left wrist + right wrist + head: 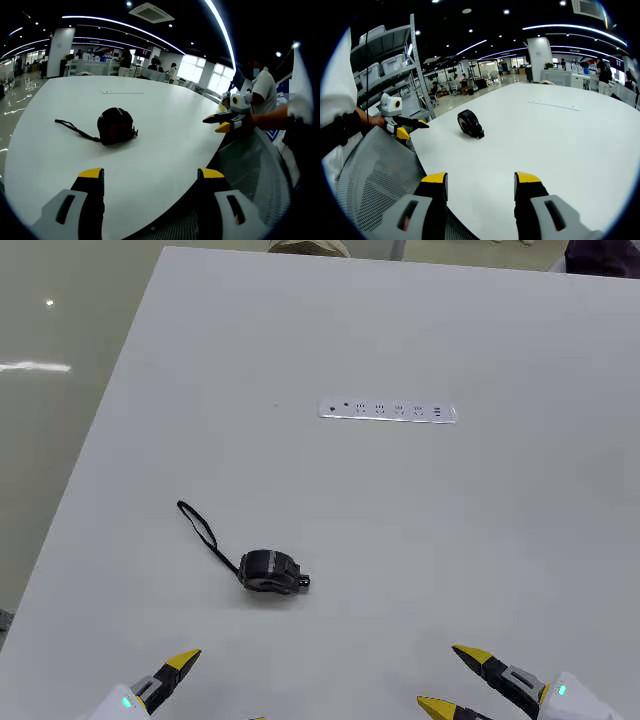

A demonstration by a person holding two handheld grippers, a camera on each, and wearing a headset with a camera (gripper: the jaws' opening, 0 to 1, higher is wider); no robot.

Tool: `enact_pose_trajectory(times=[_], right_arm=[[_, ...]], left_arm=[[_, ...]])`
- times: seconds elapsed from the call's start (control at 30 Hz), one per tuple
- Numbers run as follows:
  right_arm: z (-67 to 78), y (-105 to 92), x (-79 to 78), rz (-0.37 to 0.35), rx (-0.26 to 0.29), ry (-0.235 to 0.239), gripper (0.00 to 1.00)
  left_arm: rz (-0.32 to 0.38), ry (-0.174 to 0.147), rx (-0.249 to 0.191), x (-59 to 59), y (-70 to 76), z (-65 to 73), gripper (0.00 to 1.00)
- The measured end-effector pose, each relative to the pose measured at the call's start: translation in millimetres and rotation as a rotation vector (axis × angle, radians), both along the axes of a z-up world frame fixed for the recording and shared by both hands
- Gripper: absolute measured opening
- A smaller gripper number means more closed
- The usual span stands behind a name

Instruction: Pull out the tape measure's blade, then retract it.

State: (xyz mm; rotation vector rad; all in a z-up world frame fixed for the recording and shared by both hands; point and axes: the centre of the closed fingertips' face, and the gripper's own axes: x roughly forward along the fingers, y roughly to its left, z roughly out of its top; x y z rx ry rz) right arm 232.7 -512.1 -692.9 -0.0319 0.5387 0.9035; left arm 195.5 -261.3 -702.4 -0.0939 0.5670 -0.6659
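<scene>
A black tape measure (pixel 270 571) lies on the white table (pixel 420 530), blade in, with its black wrist strap (pixel 200 530) trailing to the left and away. My left gripper (pixel 218 690) is open at the near edge, short of the tape and slightly left. My right gripper (pixel 450 678) is open at the near edge, well to the right. In the left gripper view the tape measure (pixel 116 126) lies ahead of the open left gripper (pixel 151 173), with the right gripper (pixel 220 122) off to the side. In the right gripper view the tape measure (pixel 470 123) lies beyond the open right gripper (pixel 481 176).
A white power strip (pixel 387 411) lies flat farther back on the table. A grey mesh chair (pixel 375 185) stands just off the near table edge. The floor drops away past the table's left edge (pixel 90 460).
</scene>
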Motion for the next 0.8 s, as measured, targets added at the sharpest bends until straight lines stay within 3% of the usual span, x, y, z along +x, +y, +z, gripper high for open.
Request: enact_pose_trajectory(times=[0.8], right_arm=[[-1.2, 4.0, -5.0, 0.032, -0.001, -0.002, 0.53]], left_arm=[[0.043, -0.014, 0.0, 2.2, 6.5, 3.2, 0.73]])
